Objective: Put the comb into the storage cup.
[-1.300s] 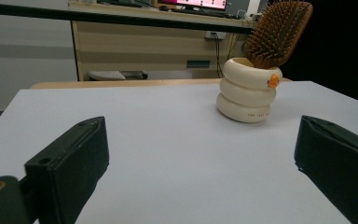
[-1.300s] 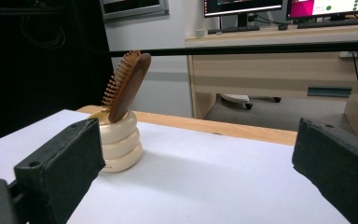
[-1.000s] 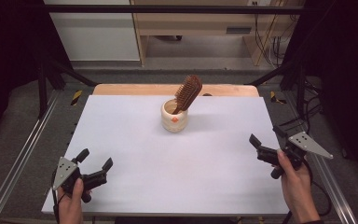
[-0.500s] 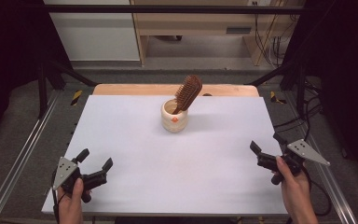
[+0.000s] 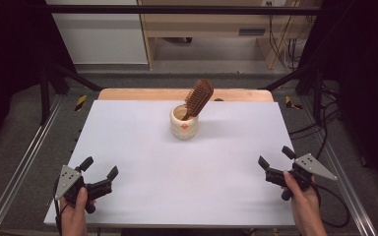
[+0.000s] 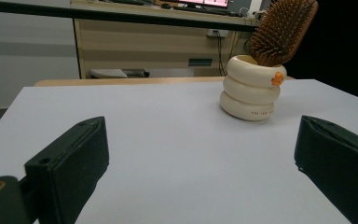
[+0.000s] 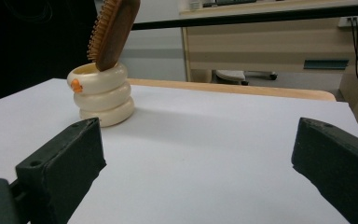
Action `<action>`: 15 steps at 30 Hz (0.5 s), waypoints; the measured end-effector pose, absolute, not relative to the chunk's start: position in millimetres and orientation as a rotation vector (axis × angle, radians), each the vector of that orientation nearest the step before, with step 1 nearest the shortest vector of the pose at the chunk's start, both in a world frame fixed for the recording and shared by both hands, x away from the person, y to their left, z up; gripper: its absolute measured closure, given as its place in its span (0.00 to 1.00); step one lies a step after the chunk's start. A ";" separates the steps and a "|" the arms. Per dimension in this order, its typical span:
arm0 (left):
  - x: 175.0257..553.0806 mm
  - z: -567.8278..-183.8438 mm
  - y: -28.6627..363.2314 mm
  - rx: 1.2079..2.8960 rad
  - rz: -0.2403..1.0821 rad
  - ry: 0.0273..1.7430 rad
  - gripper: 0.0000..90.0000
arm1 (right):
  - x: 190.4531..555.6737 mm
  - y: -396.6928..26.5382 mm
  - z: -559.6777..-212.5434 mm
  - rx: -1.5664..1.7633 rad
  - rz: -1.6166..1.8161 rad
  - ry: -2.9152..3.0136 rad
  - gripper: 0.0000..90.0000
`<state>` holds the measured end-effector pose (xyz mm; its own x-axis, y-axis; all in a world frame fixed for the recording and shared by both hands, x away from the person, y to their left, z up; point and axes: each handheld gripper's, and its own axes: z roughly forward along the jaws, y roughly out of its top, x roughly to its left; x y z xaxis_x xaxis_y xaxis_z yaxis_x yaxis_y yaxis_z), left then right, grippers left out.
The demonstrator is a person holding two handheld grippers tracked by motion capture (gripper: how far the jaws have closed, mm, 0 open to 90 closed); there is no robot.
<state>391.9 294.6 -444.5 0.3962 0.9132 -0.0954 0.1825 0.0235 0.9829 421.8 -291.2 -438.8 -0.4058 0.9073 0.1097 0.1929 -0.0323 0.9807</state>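
Note:
A cream ringed cup stands at the back middle of the white table top. A brown wooden hairbrush leans in it, bristle head up, tilted to the right in the high view. My left gripper rests open near the front left corner, nothing between its jaws. My right gripper is open near the front right edge, also holding nothing. Both are far from the cup.
A wooden board edge runs along the table's back. Metal frame rails flank the left and right sides. A cabinet and cables stand on the floor beyond. The white surface stretches wide between the grippers and the cup.
My right gripper has drifted a little toward the front edge of the table. The left gripper, the cup and the hairbrush have stayed put.

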 end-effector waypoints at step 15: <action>392.1 -444.5 293.8 1.464 0.770 1.033 0.04 | 421.5 -277.3 -450.5 1.127 1.490 1.671 0.03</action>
<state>392.1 293.8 -444.5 0.4019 0.9116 -0.0858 0.1784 0.0140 0.9839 421.5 -277.3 -450.5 -0.4403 0.8936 0.0870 0.1882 -0.0029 0.9821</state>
